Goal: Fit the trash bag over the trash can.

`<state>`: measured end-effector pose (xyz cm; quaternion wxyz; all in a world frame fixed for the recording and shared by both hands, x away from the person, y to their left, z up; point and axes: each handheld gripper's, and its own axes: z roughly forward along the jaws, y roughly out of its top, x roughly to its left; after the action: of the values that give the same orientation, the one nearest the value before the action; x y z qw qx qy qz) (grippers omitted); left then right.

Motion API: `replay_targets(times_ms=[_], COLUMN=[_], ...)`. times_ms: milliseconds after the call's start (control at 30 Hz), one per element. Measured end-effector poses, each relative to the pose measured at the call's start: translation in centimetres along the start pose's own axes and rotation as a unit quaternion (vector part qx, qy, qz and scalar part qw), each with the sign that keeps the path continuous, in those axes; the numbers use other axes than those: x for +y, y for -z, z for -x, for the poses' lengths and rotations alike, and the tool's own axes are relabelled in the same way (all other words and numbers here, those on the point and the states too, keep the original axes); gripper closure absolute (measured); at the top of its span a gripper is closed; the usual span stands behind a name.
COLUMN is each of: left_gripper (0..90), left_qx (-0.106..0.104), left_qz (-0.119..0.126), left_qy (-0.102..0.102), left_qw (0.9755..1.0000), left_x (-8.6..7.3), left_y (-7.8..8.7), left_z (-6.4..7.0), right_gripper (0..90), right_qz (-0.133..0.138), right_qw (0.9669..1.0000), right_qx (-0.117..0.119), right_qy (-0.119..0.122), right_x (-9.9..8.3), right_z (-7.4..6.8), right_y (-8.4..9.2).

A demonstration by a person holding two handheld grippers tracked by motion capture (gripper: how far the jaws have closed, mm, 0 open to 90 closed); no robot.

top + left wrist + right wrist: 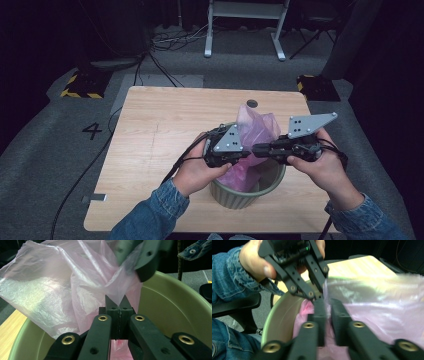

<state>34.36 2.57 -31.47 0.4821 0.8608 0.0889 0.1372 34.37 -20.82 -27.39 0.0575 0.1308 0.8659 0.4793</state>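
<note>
A pale green round bin [240, 197] stands near the table's front edge with a thin pink plastic bag [257, 125] bunched in it and rising above its rim. My left gripper [118, 302] is shut on a fold of the pink bag [50, 290] over the bin's inner wall [170, 305]. From the right, my right gripper [327, 302] meets it tip to tip, with its jaws closed on the bag's film [382, 307] close to the left gripper [318, 295]. In the high view both grippers, left [245, 155] and right [255, 149], hover over the bin's mouth.
The light wooden table [165, 120] has bare room to the left and behind the bin, and a dark round grommet [252, 103] near its far edge. Cables [85, 170] trail off the left side. A white frame [245, 30] stands on the floor beyond.
</note>
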Motion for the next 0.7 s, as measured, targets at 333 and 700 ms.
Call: replay_targets(times_ms=[333, 700], left_gripper=[89.9, 89.9], left_qx=[0.010, 0.025], left_qz=[0.012, 0.010], left_qy=[0.005, 0.017], left_qw=[0.9999, 0.9995], left_x=[-0.1, -1.0], left_y=[0.6, 1.0], left_z=[-0.1, -0.6], right_gripper=[90.0, 90.0], right_qz=[0.026, 0.032], right_qw=[0.9996, 0.9993], right_qx=[-0.003, 0.002], right_qy=[-0.005, -0.019], right_x=[-0.7, -1.3], right_z=[-0.2, 0.2], right_y=[1.2, 2.3])
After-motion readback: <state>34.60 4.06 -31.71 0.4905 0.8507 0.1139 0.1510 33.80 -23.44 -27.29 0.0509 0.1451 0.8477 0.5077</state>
